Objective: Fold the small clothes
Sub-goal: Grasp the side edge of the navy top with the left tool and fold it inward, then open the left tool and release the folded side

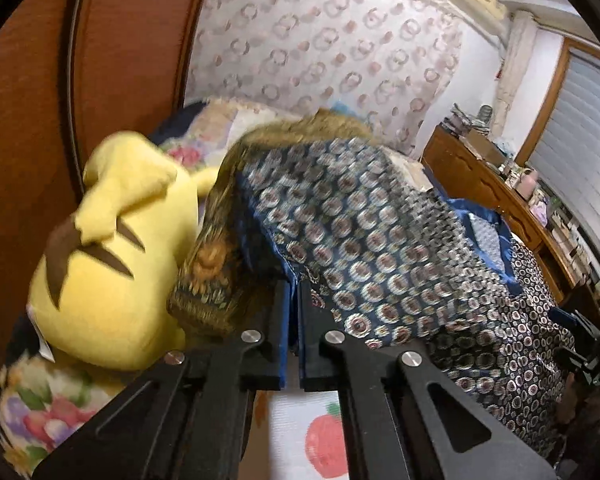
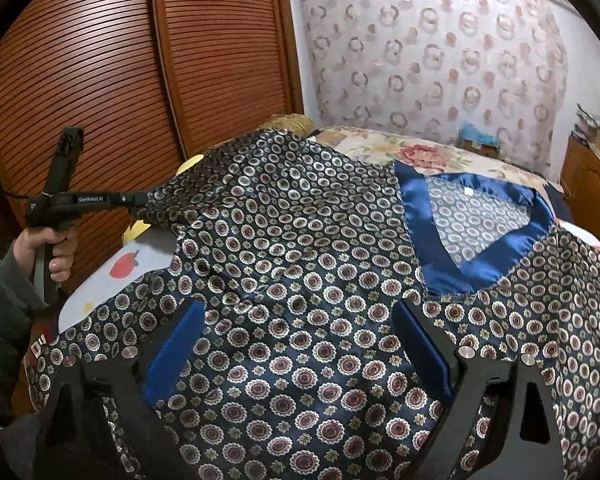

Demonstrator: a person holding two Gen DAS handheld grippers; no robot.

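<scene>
A dark blue satin shirt point(image 2: 300, 280) with a ring-and-flower print and a plain blue V collar point(image 2: 420, 220) lies spread over the bed. In the left wrist view my left gripper point(image 1: 294, 284) is shut on an edge of the shirt point(image 1: 360, 232), the cloth pinched between its jaws and lifted a little. The right wrist view shows that gripper point(image 2: 140, 200) at the shirt's left side, gripping a raised corner. My right gripper point(image 2: 298, 308) hangs open just over the shirt's front, below the collar, its blue pads point(image 2: 180, 344) wide apart with nothing pinched between them.
A yellow plush toy point(image 1: 112, 264) and a brown floral cushion point(image 1: 220, 256) lie at the left of the bed. Behind them stands a slatted wooden wardrobe point(image 2: 100, 80). An apple-print sheet point(image 1: 324, 440) covers the bed's near side. A cluttered wooden desk point(image 1: 480, 176) stands at the right. A hand point(image 2: 56, 252) holds the left gripper's handle.
</scene>
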